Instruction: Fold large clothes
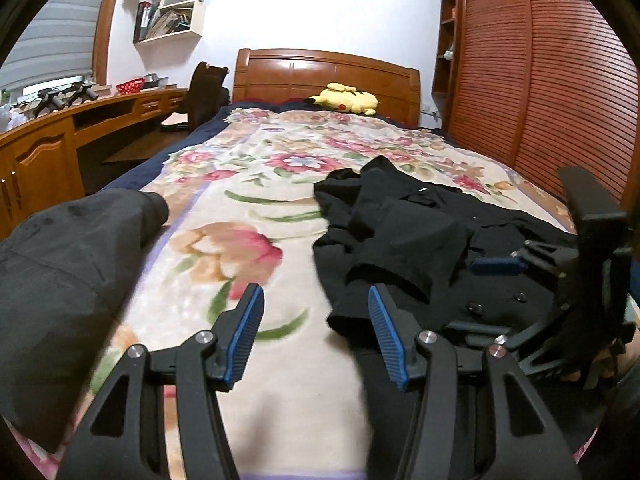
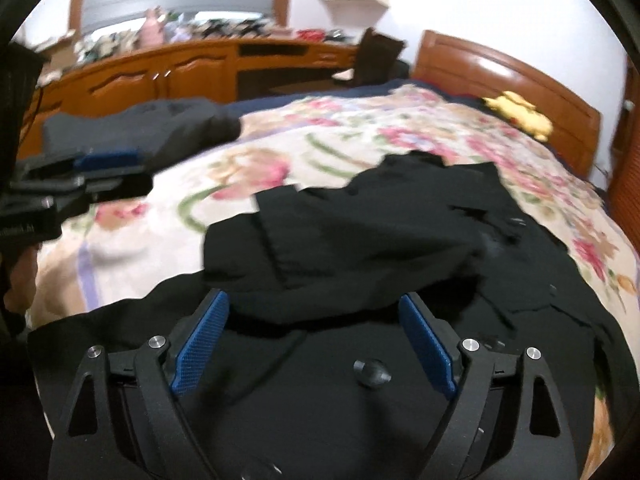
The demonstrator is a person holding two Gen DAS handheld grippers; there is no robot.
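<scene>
Left gripper (image 1: 316, 312) jaws apart and empty, above the floral blanket (image 1: 256, 184) beside a black coat (image 1: 400, 236). Right gripper (image 2: 314, 320) wide open, empty, over that coat, crumpled mid-blanket. Grey garment (image 1: 60, 260) at the coat's left.

left claw (image 1: 316, 312) half open, right claw (image 2: 314, 322) wide, both empty
</scene>
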